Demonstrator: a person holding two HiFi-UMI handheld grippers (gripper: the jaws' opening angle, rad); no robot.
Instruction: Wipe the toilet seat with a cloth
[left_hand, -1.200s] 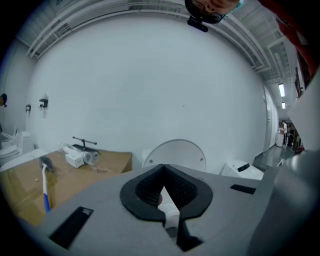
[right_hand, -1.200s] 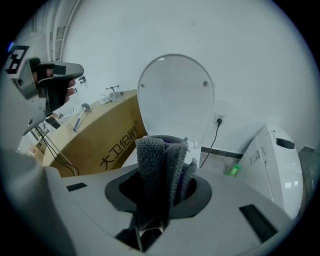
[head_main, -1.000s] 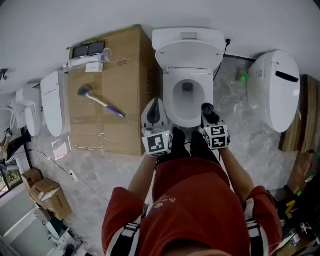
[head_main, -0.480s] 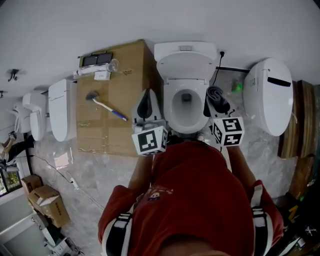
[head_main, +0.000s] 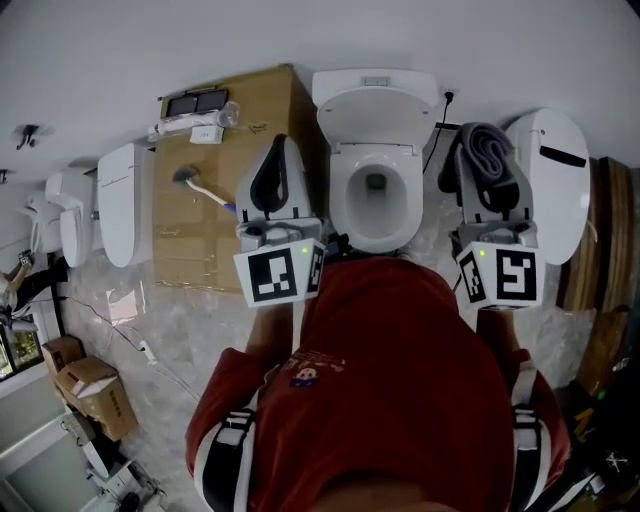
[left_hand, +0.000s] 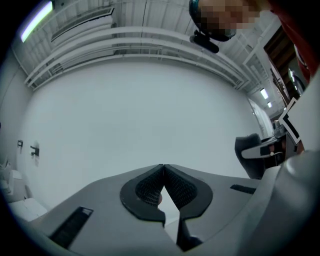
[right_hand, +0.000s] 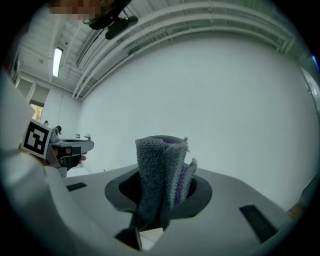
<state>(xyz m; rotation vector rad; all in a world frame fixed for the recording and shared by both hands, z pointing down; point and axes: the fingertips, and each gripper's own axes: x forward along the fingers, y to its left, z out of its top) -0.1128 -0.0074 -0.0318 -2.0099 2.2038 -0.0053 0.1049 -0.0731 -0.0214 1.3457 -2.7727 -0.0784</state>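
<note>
The white toilet (head_main: 374, 192) stands in the middle of the head view, its lid (head_main: 378, 110) tipped up against the wall. My right gripper (head_main: 492, 172) is held high to the right of the bowl, shut on a folded grey cloth (head_main: 484, 142). In the right gripper view the cloth (right_hand: 159, 175), grey with a purple inner side, stands up between the jaws in front of a bare white wall. My left gripper (head_main: 279, 150) hangs high left of the bowl, over the cardboard box's edge. Its jaws (left_hand: 163, 170) are shut with nothing between them.
A large cardboard box (head_main: 215, 235) sits left of the toilet with a brush (head_main: 203, 190) and small items on it. A detached white toilet lid (head_main: 560, 185) leans at the right. More white fixtures (head_main: 122, 205) and small boxes (head_main: 88, 390) stand at the left.
Both grippers have risen from low at the bowl's front rim toward the camera. The right one has carried the cloth up and to the right, off the bowl.
</note>
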